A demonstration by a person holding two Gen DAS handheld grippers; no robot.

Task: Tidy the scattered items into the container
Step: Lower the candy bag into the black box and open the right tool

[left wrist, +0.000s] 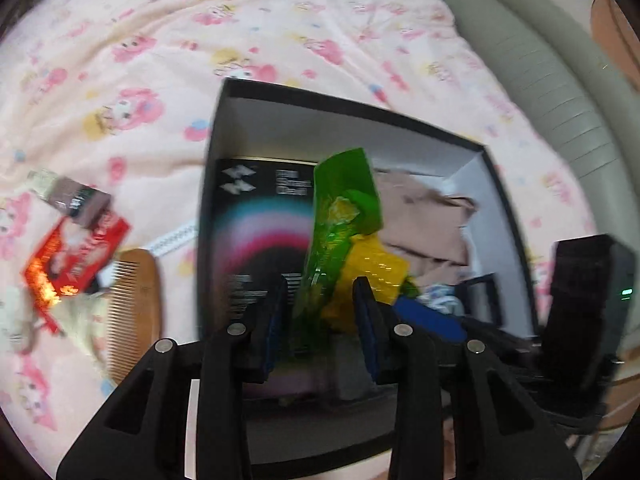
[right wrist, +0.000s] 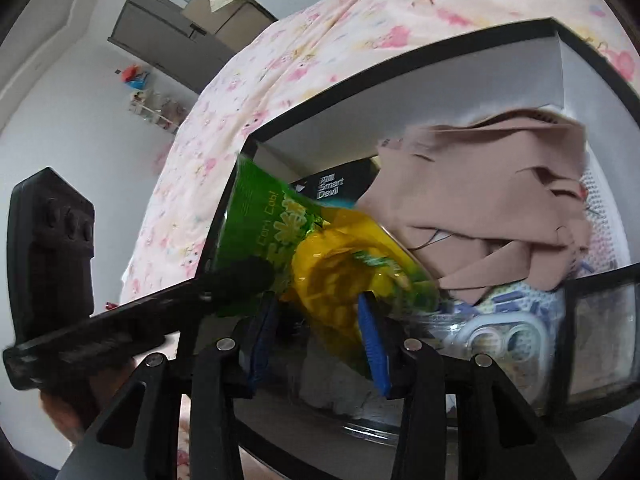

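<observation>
A black box with white inner walls [left wrist: 352, 118] sits on the pink patterned bedspread [left wrist: 160, 40]. In it lie a black "Smart Devil" package [left wrist: 256, 216], a beige cloth [left wrist: 424, 224] and a green and yellow snack bag [left wrist: 344, 220]. My left gripper [left wrist: 320, 320] is open over the box's near edge, with the bag's lower end between its fingers. My right gripper [right wrist: 316, 340] is open, with the same bag [right wrist: 320, 252] in front of its pads. The box [right wrist: 400, 64] and the cloth [right wrist: 500, 184] fill the right wrist view.
Left of the box lie a wooden comb [left wrist: 136, 300], a red packet [left wrist: 76, 260], a brown packet [left wrist: 80, 200] and a pale fluffy item [left wrist: 24, 320]. A grey padded bed edge [left wrist: 540, 80] runs along the right. The other gripper's body [left wrist: 584, 300] is beside the box.
</observation>
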